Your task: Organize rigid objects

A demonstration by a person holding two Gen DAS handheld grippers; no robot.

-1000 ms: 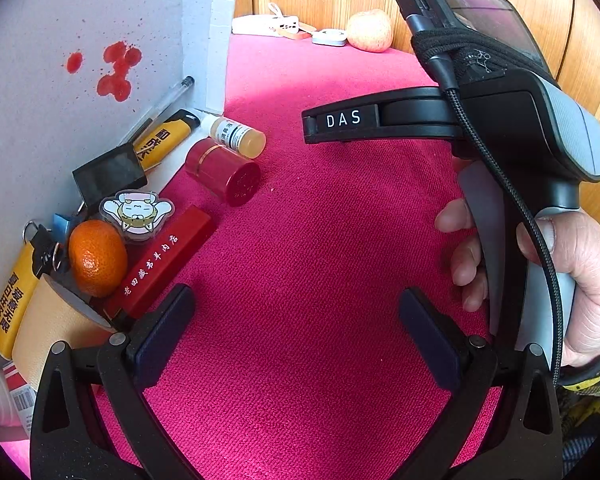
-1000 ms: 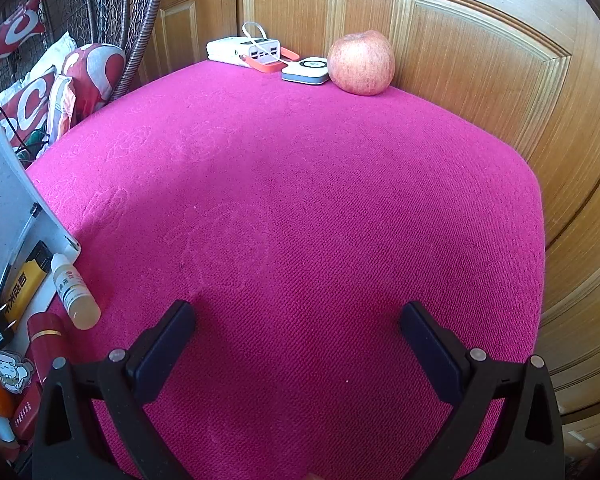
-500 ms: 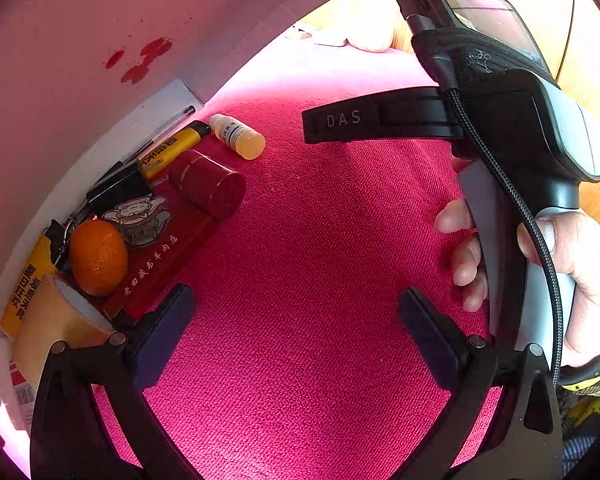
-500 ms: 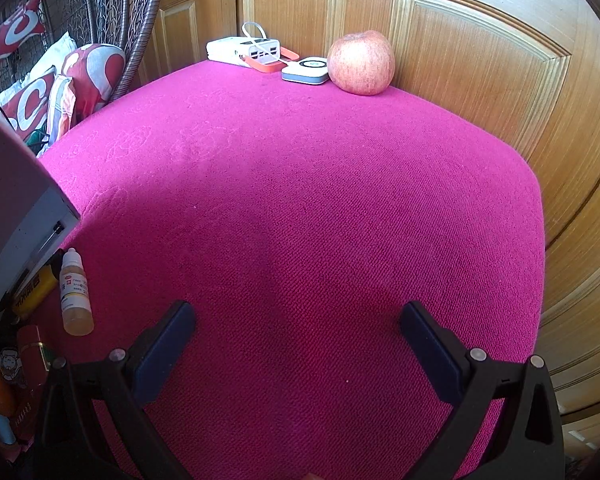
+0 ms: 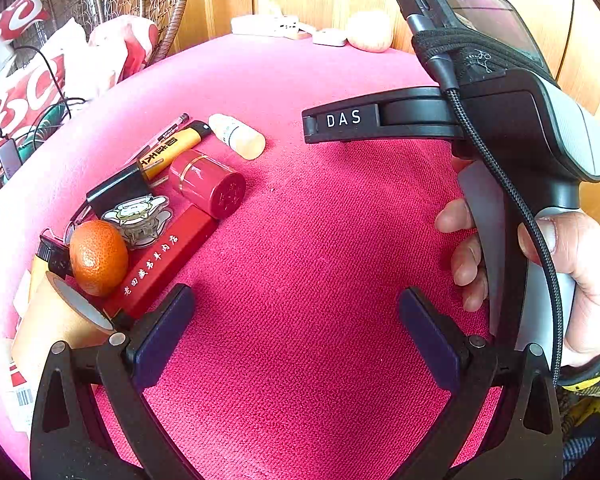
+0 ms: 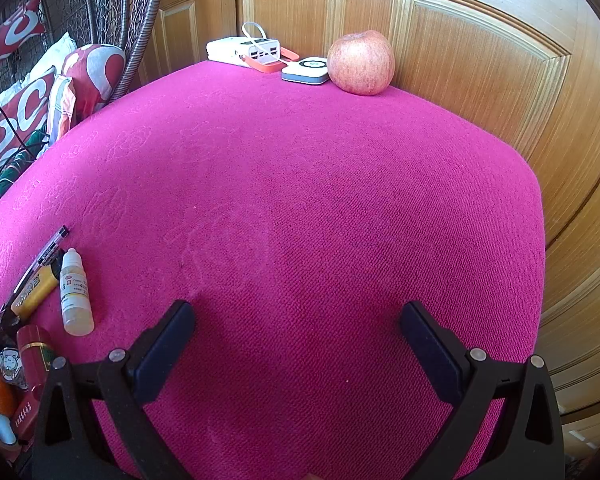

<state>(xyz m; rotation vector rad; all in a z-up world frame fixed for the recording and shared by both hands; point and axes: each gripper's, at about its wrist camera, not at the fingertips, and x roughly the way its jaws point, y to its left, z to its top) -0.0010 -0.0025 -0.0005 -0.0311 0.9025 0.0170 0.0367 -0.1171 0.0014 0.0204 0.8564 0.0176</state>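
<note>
Both tools spread wide, empty, over pink desk.
Left tool beside clutter: tape roll, orange, red box, red cylinder, lighter, dropper bottle. Right tool over bare cloth. Apple at far edge.

**Rigid items clustered left of the fingers**

A tangerine sits just beyond the left fingers, touching a long red box with gold characters. Farther out lie a cartoon charm, a red cylinder on its side, a yellow lighter, a pen and a small dropper bottle lying flat.
</note>
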